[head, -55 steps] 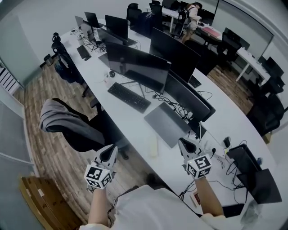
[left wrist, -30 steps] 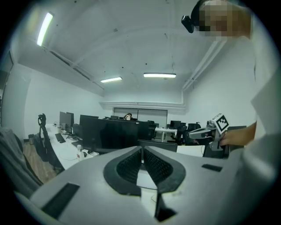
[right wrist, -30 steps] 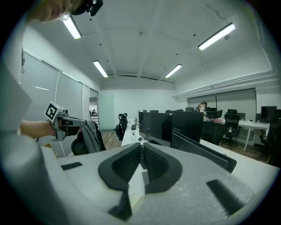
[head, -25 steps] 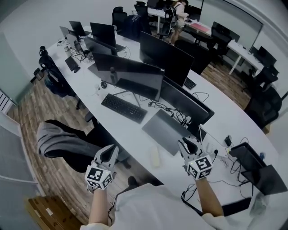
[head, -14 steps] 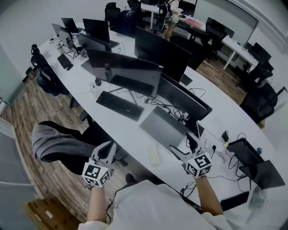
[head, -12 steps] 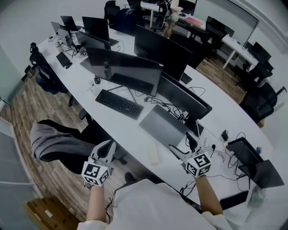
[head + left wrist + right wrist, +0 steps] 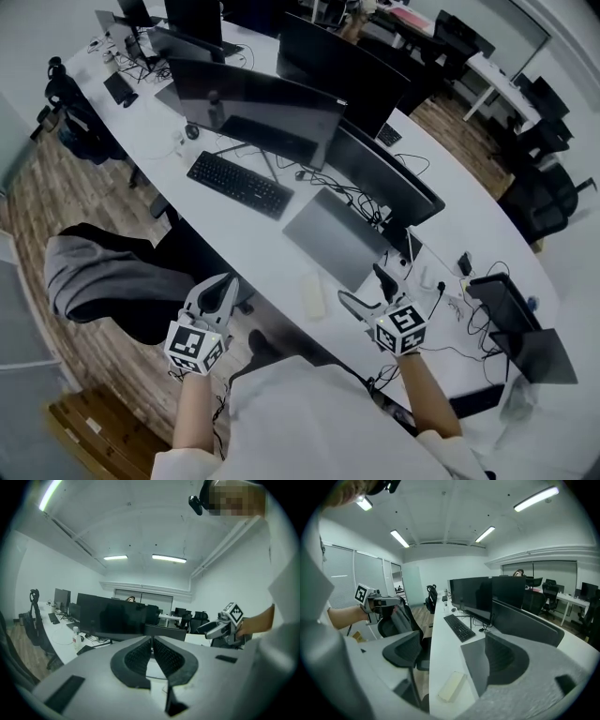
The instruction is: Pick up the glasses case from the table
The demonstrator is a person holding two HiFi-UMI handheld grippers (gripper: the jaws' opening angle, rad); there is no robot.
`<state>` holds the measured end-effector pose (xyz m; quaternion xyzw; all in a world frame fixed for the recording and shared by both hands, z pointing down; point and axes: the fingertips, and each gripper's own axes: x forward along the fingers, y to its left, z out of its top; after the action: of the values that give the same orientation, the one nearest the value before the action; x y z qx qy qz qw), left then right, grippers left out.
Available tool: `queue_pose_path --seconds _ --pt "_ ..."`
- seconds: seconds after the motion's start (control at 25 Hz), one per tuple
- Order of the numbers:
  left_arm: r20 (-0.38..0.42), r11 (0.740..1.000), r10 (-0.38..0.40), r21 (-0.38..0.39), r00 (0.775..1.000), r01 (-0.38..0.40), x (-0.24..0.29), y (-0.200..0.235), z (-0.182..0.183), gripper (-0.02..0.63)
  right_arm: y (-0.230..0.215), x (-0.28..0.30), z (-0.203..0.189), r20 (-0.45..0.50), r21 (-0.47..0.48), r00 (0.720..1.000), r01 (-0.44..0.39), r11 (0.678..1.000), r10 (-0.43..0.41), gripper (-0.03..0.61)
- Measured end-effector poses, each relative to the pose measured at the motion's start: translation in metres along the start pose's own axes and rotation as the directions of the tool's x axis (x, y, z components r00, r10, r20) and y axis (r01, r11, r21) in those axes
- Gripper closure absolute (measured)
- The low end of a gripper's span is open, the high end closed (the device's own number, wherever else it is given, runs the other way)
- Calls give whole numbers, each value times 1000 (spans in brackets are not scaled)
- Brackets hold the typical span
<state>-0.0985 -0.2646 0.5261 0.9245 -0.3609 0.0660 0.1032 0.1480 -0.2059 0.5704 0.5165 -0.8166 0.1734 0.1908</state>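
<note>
The glasses case [image 7: 313, 294] is a pale cream oblong lying flat near the front edge of the long white table [image 7: 272, 248]. In the right gripper view the glasses case [image 7: 452, 686] lies ahead and below, between the lines of the two jaws and apart from both. My right gripper [image 7: 359, 283] hovers just right of it, open wide and empty. My left gripper [image 7: 228, 280] hangs off the table's front edge over the chair, shut with nothing in it. The left gripper [image 7: 152, 642] shows its pads together in its own view.
A grey mat [image 7: 337, 236] lies just beyond the case, a black keyboard [image 7: 239, 184] farther left. Dark monitors [image 7: 258, 108] line the table's middle. A chair draped with a grey jacket [image 7: 98, 281] stands below the left gripper. Cables and a black device [image 7: 506, 305] clutter the table at the right.
My right gripper's jaws have gone from together to wide apart, and it has sunk toward the table near the case. The left gripper has dropped slightly. The head view has tilted further down.
</note>
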Motion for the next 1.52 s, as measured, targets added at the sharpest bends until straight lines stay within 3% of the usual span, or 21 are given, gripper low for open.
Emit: queue_pose_path --seconds 0.24,0.52,1.12,1.52 --pt "-31 1000 -18 -15 999 17 4 -5 -25 595 10 30 -37 -118 20 991 -56 998 58 144" --pt "-68 999 -29 -28 997 27 8 -5 -47 595 20 74 -88 -252 37 962 -99 994 105 146" --pt "-149 997 -41 -78 988 29 17 -1 -92 597 24 147 -220 -509 95 850 -99 991 133 146" --pt "-161 993 -37 -117 986 19 25 4 -110 597 20 182 -294 -610 151 784 -32 988 118 152"
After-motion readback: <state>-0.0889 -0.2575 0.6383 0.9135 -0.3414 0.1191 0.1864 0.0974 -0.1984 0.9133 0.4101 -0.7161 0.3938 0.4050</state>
